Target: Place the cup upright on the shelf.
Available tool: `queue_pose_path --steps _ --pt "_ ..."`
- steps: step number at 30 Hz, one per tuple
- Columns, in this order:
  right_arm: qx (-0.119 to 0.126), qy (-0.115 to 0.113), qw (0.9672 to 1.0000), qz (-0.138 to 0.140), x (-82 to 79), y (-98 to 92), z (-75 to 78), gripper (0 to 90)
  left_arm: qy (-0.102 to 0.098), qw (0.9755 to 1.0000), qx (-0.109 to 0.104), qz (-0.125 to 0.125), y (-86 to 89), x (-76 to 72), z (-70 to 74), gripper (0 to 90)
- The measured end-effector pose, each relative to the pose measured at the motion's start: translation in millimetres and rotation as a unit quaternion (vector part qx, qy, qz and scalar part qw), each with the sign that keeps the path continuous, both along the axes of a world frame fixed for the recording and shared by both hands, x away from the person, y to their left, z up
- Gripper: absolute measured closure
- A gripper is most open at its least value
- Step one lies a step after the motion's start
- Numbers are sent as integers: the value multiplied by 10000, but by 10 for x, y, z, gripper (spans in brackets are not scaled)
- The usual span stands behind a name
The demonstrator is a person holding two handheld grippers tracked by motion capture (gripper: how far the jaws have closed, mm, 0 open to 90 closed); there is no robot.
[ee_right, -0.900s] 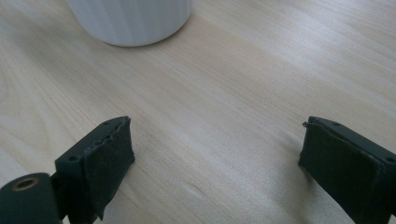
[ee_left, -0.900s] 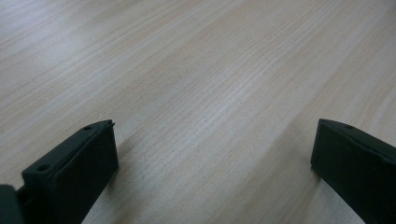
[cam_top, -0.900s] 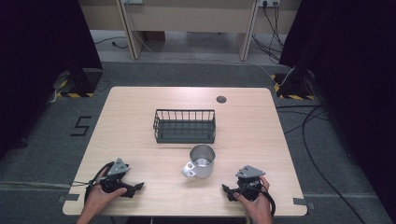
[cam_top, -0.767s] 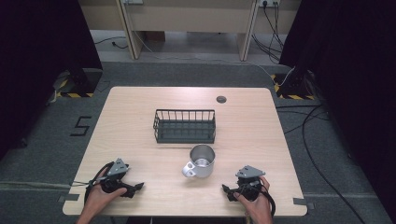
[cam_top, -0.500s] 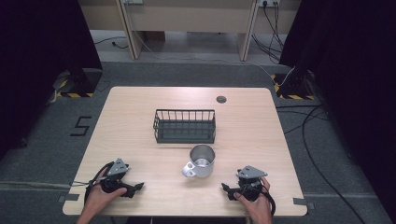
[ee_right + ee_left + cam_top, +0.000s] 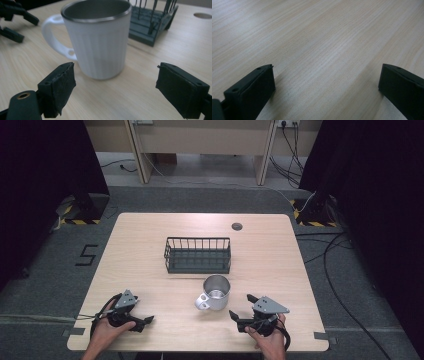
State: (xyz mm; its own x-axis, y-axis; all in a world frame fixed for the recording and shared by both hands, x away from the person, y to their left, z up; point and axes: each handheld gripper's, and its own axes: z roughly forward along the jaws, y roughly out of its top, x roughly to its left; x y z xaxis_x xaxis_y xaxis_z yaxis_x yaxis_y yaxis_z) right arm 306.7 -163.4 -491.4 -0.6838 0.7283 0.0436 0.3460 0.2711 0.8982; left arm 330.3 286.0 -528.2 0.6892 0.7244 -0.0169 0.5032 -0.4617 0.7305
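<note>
I hold my right gripper (image 6: 242, 311) low over the table (image 6: 280, 265), jaws spread wide and empty. The white mug (image 6: 97, 37) stands upright just ahead of them, handle to their left, a dark wire basket (image 6: 152, 22) beyond it. My left gripper (image 6: 325, 87) is also spread wide, bare wood between its jaws.

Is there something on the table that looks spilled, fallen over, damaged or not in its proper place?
Nothing stands out. The mug stands upright on the table, its inside looks empty, and no spill is around it. The wire basket sits level behind it. Both tongs, left and right, are open and hold nothing.
</note>
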Motion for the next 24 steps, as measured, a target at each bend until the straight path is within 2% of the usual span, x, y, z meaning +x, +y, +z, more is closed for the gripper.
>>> queue_pose_path --steps 3,7,13,24 --pt "213 -179 9996 74 -10 54 50 150 -4 10000 -3 2 0 0 -1 0" --pt "338 -337 9988 144 9 137 93 150 -4 10000 -3 1 0 0 -1 0" --pt "307 -407 9986 102 97 293 130 150 -4 10000 -3 1 0 0 -1 0" --pt "399 -536 9977 105 151 370 199 150 -3 10000 -3 -1 0 0 -1 0"
